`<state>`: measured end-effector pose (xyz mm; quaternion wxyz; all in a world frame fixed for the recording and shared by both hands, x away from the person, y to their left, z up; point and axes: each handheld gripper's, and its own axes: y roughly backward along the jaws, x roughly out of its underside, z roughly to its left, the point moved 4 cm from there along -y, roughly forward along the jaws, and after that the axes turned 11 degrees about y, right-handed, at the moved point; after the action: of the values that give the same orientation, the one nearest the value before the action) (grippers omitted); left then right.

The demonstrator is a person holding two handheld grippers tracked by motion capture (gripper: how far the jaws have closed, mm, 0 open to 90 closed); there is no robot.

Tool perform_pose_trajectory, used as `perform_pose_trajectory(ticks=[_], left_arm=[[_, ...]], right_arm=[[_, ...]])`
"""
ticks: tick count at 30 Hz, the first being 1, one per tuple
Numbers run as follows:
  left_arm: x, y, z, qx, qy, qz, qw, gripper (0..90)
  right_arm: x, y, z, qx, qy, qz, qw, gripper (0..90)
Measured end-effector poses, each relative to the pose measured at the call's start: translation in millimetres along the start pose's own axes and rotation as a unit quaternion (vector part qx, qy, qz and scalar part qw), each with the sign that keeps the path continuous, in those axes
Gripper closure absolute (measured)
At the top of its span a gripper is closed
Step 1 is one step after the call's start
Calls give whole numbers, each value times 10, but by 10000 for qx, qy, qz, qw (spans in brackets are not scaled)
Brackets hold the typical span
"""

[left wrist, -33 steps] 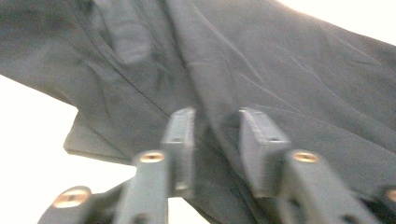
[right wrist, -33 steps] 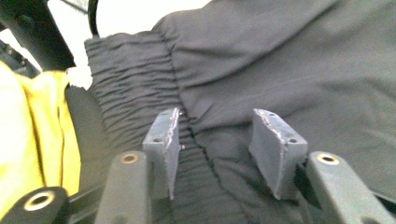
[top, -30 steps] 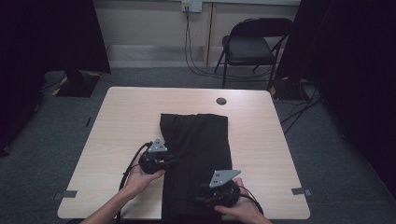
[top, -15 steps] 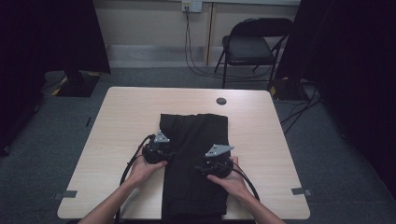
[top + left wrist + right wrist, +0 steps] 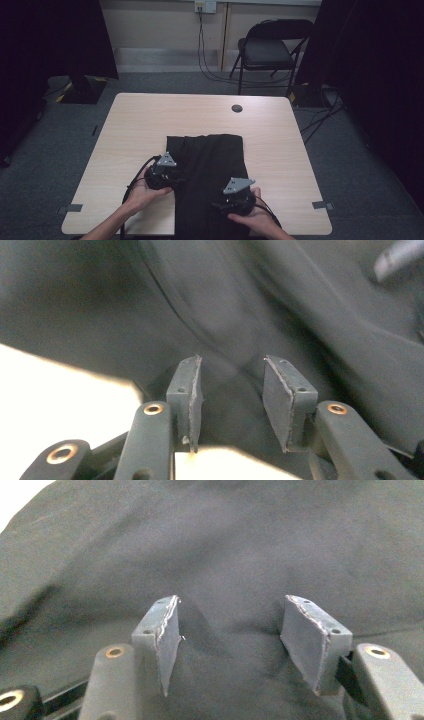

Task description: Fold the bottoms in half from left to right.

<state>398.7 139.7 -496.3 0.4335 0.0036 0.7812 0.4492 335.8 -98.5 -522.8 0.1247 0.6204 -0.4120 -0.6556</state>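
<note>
A black folded cloth garment lies lengthwise on the pale wooden table, from its centre toward the six o'clock edge, likely laid flat for folding. The left gripper sits at the cloth's nine o'clock edge, jaws just opened, parted over a fold, pinching nothing. The right gripper, at five o'clock, has jaws also just widened, resting apart on the fabric.
</note>
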Motion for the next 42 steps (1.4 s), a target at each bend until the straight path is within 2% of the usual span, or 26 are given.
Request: perform_pose_trajectory(ticks=[1,2,4,6,8,9,10,11,12,13,14,15,17,18,20,22,24,25,26,30,32,35,38,42], left_arm=[[0,0,0,0,0,0,10000,591],[-118,45,12,-56,36,-286,9996,577],[-255,71,49,-132,84,-555,9983,546],[-396,76,108,-214,64,-740,9970,484],[-521,43,186,-237,96,-836,9962,435],[-521,43,186,-237,96,-836,9962,414],[-582,-9,231,-267,141,-747,9968,414],[-645,-92,307,-409,88,-588,9974,363],[-670,-138,362,-599,83,-532,9968,346],[-670,-138,362,-599,83,-532,9968,312],[-685,-182,429,-648,217,-574,9960,312],[-667,-254,510,-631,391,-469,9961,291],[-614,-320,598,-632,501,-286,9963,269],[-587,-343,627,-607,593,-283,9960,271],[-542,-376,683,-608,623,-266,9959,270],[-515,-400,724,-643,637,-217,9957,262],[-499,-417,758,-651,689,-232,9952,227],[-490,-431,770,-655,726,-233,9949,216],[-478,-449,783,-706,719,-188,9947,188],[-462,-507,790,-659,839,-168,9942,146],[-445,-517,799,-596,920,-179,9938,146],[-429,-521,803,-613,855,-203,9942,144],[-437,-535,794,-654,763,-115,9949,142],[-455,-540,775,-714,703,26,9950,153]], right_arm=[[0,0,0,0,0,0,10000,403],[13,59,112,-91,70,125,9999,403],[26,84,129,-209,91,106,9997,406],[14,88,37,-220,12,30,9998,392],[-59,103,-152,54,-134,-178,9997,358],[-59,103,-152,54,-134,-178,9997,358],[-109,111,-272,202,-218,-283,9992,342],[-219,112,-541,452,-338,-480,9973,330],[-271,98,-683,495,-419,-552,9964,311],[-271,98,-683,495,-419,-552,9964,311],[-320,72,-824,523,-481,-575,9958,301],[-399,19,-1105,883,-415,-537,9938,287],[-438,-28,-1362,1107,-602,-690,9896,253],[-445,-60,-1463,1213,-584,-706,9884,246],[-416,-165,-1625,1171,-695,-538,9892,232],[-360,-278,-1740,1213,-698,-272,9898,231],[-304,-356,-1799,1176,-748,-84,9902,272],[-292,-373,-1812,1250,-696,-96,9897,277],[-279,-394,-1830,1248,-732,-128,9894,259],[-225,-494,-1888,1060,-864,108,9905,223],[-224,-516,-1904,1011,-948,48,9903,216],[-216,-577,-1879,915,-944,96,9913,202],[-213,-580,-1874,870,-972,22,9915,197],[-220,-575,-1787,822,-686,167,9941,200]])
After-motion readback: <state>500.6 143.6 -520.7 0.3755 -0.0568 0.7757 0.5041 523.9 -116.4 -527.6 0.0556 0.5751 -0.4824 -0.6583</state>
